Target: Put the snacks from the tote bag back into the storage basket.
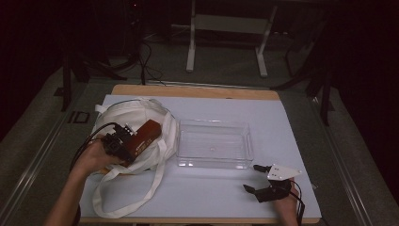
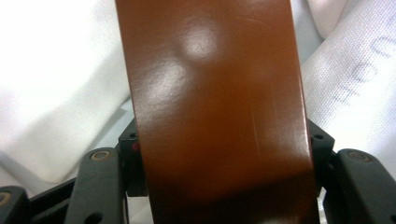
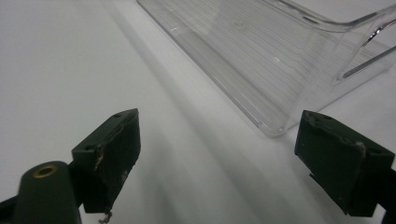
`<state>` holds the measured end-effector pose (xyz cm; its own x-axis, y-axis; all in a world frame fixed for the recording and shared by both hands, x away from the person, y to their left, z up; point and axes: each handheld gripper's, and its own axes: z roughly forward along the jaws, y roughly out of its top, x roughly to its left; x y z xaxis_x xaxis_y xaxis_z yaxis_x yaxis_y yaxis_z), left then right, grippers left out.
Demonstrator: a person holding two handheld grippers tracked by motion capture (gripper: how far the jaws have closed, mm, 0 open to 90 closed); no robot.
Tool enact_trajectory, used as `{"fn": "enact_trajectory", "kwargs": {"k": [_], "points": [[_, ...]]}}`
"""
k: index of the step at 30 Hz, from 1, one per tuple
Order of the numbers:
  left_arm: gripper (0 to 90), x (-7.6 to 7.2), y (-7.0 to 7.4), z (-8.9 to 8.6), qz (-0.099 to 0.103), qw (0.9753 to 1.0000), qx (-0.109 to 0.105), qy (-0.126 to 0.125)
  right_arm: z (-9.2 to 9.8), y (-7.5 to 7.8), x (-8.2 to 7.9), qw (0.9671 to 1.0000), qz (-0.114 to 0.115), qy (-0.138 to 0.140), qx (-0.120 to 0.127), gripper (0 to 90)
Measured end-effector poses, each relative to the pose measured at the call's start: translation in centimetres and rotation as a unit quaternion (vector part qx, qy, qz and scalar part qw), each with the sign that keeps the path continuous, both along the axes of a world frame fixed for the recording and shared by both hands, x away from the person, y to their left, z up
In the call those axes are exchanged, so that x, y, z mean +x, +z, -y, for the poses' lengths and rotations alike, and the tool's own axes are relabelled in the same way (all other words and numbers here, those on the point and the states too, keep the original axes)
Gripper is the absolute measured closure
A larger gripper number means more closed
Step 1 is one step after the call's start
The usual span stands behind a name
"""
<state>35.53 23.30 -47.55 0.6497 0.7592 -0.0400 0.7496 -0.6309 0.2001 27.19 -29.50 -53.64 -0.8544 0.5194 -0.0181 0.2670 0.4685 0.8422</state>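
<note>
Between left claw (image 2: 219,154) jaws, brown box (image 1: 146,134) lengthwise, pointing up-right

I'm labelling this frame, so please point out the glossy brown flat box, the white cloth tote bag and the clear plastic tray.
glossy brown flat box (image 2: 210,116), left gripper view, its broad shiny face
white cloth tote bag (image 1: 123,114), high view, its upper cloth
clear plastic tray (image 1: 249,143), high view, its right rim

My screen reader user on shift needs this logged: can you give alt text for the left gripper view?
A glossy brown flat object runs up the middle of the left gripper view, clamped between the black jaws of the left gripper at its lower end. Behind it on both sides lies the white cloth bag, with faint grey lettering at the right.
</note>
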Motion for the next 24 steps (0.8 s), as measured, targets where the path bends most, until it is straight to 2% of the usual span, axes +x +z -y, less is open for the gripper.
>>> {"fn": "enact_trajectory", "kwargs": {"k": [5, 15, 24], "points": [[41.7, -0.4, 0.6, 0.2, 0.025, 0.9995, 0.018, -0.011, 0.0, 0.0, 0.0, 1.0000, 0.000, 0.001, -0.001, 14.4], [43.8, -0.8, 1.5, -0.1, 0.049, 0.9986, 0.014, -0.010, 0.0, 0.0, 0.0, 1.0000, 0.000, 0.000, -0.001, 14.4], [43.9, -1.3, 3.2, -0.8, 0.074, 0.9971, 0.012, -0.012, 0.0, 0.0, 0.0, 1.0000, 0.000, 0.000, -0.001, 14.4]]}}
